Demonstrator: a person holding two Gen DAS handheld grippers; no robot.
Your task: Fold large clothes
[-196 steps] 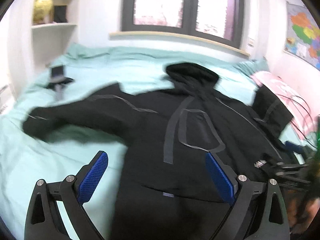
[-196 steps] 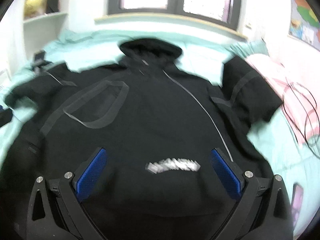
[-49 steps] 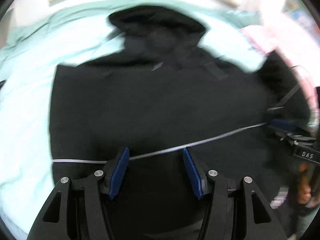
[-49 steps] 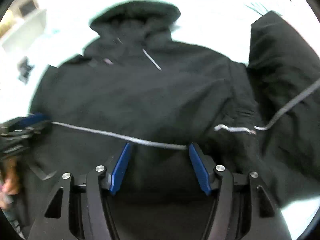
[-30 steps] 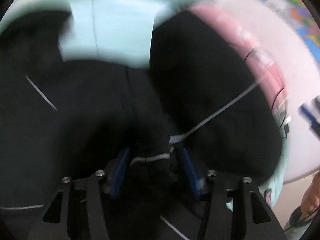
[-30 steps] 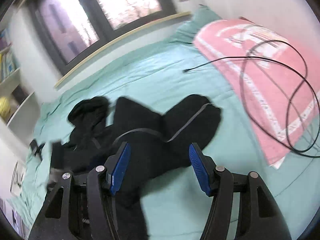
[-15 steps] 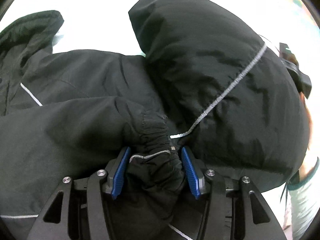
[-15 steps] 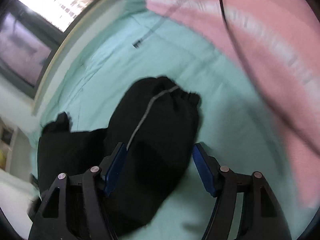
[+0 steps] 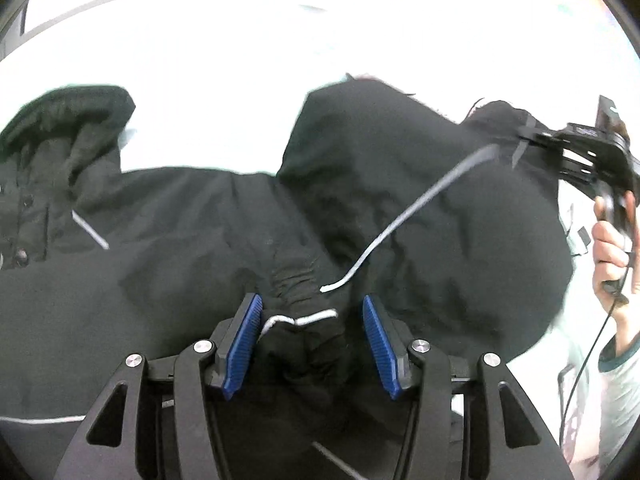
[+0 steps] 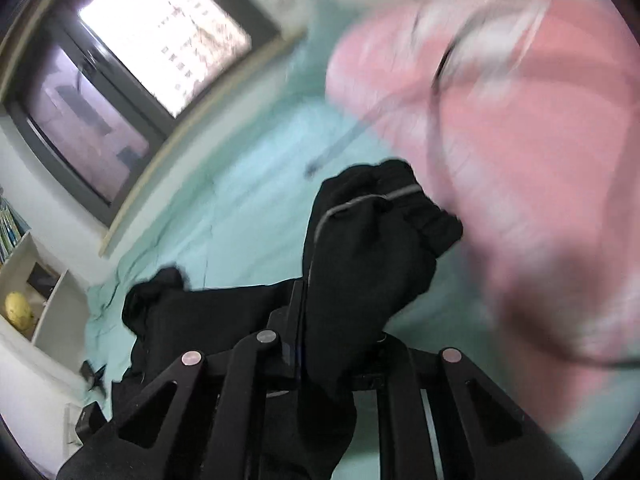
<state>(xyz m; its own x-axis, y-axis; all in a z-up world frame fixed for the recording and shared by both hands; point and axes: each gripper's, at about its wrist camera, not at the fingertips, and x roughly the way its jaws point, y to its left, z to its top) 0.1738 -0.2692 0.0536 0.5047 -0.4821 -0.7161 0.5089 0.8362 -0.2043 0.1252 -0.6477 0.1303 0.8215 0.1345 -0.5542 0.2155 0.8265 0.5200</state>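
A black jacket (image 9: 168,248) lies on the bed, its hood (image 9: 64,120) at the far left. My left gripper (image 9: 312,340) is shut on the gathered cuff (image 9: 304,304) of one sleeve, which bunches between the blue pads (image 9: 244,340). The other sleeve (image 9: 440,220), with a grey stripe, bulges to the right. Its far end is pinched in my right gripper (image 9: 524,140), which a hand (image 9: 612,240) holds. In the right wrist view the jaws of the right gripper (image 10: 316,320) are closing on this sleeve (image 10: 360,260), and its cuff (image 10: 432,220) stands up past the fingers.
A teal sheet (image 10: 240,220) covers the bed. A pink blanket (image 10: 520,160) with a black cable (image 10: 436,80) on it lies just right of the sleeve. A window (image 10: 140,60) is at the back and white shelves (image 10: 36,300) stand far left.
The right gripper dropped over the right-hand sleeve and closed on it, so the fabric now fills its jaws. The left gripper lifted and drew back with the cuff still between its pads.
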